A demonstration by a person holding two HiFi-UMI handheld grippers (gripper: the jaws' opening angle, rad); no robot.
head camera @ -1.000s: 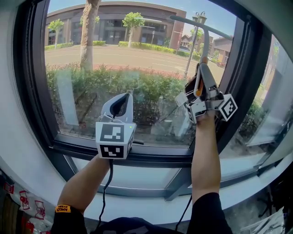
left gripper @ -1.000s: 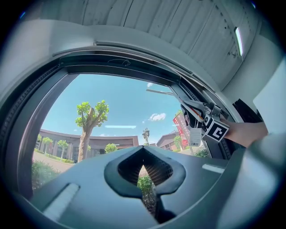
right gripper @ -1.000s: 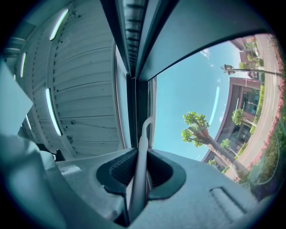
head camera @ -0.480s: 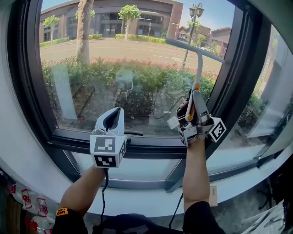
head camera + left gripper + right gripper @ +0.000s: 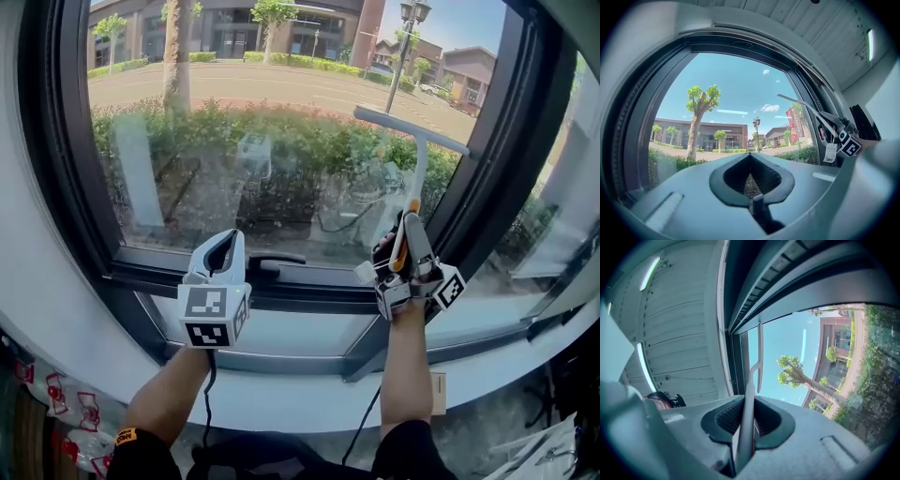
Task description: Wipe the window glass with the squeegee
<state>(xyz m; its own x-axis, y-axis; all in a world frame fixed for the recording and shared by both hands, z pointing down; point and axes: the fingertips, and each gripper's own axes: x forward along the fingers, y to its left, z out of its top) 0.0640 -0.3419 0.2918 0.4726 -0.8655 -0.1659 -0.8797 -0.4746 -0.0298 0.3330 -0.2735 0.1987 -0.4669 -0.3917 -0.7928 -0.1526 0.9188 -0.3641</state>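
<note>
We see a pale grey squeegee [image 5: 413,141] with an orange band on its handle. Our left hand-held gripper [image 5: 225,246] is light grey with black pads, and its cube is patterned in black and white squares; our right hand-held gripper [image 5: 405,230] carries the same pattern. The window frame [image 5: 58,187] is near black, the sill [image 5: 281,408] white, and the wristband [image 5: 130,432] black with orange print

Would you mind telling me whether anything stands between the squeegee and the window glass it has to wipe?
Nothing visible does. The right hand-held gripper holds the squeegee by its handle, with the blade at the window glass. The left hand-held gripper is low to the left, apart from the blade.
</note>
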